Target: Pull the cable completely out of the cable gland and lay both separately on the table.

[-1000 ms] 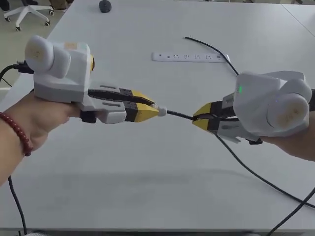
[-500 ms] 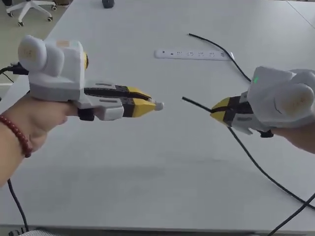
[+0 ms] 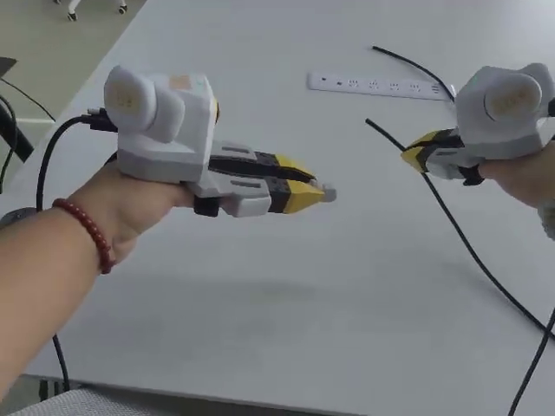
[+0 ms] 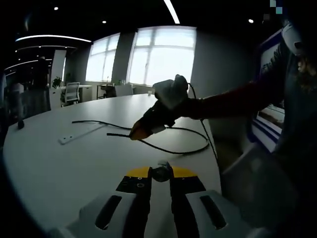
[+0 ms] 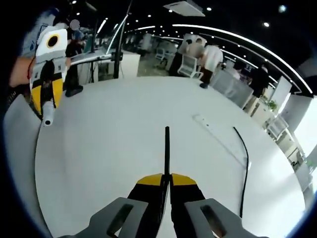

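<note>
My left gripper (image 3: 323,192) is shut on a small grey cable gland (image 3: 327,191), whose round end sticks out between the yellow fingertips (image 4: 161,172). It hovers above the white table (image 3: 286,286) at centre left. Far to the right, my right gripper (image 3: 409,156) is shut on a thin black cable (image 3: 451,225). The cable's free end (image 3: 373,126) points left, clear of the gland, and straight ahead in the right gripper view (image 5: 167,148). The rest of the cable trails down to the right across the table. The left gripper (image 5: 48,119) with the gland tip appears at the left of the right gripper view.
A white power strip (image 3: 377,86) lies at the far side of the table with a second black cable (image 3: 412,65) beside it. In the right gripper view, people stand by office chairs (image 5: 188,64) beyond the table. A dark cord (image 3: 52,156) runs from the left gripper's rear.
The cable has come out of the gland. The two grippers have moved apart, the right one going right and away with the cable. The head camera has shifted left.
</note>
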The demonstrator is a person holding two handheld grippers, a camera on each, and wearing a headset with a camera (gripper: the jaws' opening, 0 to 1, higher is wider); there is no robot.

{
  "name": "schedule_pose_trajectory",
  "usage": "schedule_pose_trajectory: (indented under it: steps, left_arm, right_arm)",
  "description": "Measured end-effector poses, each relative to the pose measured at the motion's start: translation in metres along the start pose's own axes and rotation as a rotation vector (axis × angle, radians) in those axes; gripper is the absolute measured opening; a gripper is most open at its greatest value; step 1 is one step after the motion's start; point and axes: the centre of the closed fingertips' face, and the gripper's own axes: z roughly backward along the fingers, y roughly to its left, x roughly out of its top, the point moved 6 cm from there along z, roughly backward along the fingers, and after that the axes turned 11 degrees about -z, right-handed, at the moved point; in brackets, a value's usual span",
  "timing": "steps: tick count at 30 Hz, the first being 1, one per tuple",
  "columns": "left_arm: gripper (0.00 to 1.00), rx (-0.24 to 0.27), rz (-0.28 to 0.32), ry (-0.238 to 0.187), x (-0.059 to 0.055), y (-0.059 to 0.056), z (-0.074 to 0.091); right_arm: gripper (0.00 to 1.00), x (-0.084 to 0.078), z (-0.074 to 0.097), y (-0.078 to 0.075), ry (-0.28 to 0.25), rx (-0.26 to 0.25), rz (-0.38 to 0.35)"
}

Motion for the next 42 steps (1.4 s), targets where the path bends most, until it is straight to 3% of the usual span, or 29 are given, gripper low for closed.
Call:
schedule_pose_trajectory:
  steps: [7,13,24,27,28,32,35,36,42]
  left_arm:
    - [0.15,0.01,0.018,0.008,-0.013,0.001,-0.001]
    - [0.15,0.022,0.02,0.011,-0.016,0.002,0.003]
    - [0.15,0.029,0.03,0.015,-0.021,0.002,0.005]
    - [0.15,0.028,0.03,0.015,-0.021,0.002,0.005]
    - [0.15,0.028,0.031,0.013,-0.02,0.002,0.005]
    - [0.15,0.028,0.035,0.011,-0.02,0.001,0.004]
    - [0.15,0.027,0.034,0.011,-0.019,0.001,0.003]
    - [0.15,0.028,0.035,0.009,-0.018,0.001,0.003]
    - [0.15,0.04,0.047,-0.002,-0.018,0.005,0.002]
  right_arm:
    - [0.0,-0.007,-0.047,-0.009,0.085,-0.009,-0.04]
    - [0.0,-0.011,-0.063,-0.005,0.131,0.008,-0.042]
    - [0.01,-0.022,-0.067,0.001,0.155,0.025,-0.022]
    - [0.02,-0.029,-0.067,0.003,0.183,0.035,-0.025]
    - [0.02,-0.027,-0.066,0.001,0.162,0.018,-0.013]
    - [0.03,-0.028,-0.064,0.002,0.161,0.028,-0.037]
    - [0.12,-0.026,-0.063,0.002,0.156,0.026,-0.048]
    - [0.14,-0.023,-0.062,0.003,0.133,0.034,-0.069]
    - [0.14,-0.019,-0.053,0.003,0.119,0.028,-0.056]
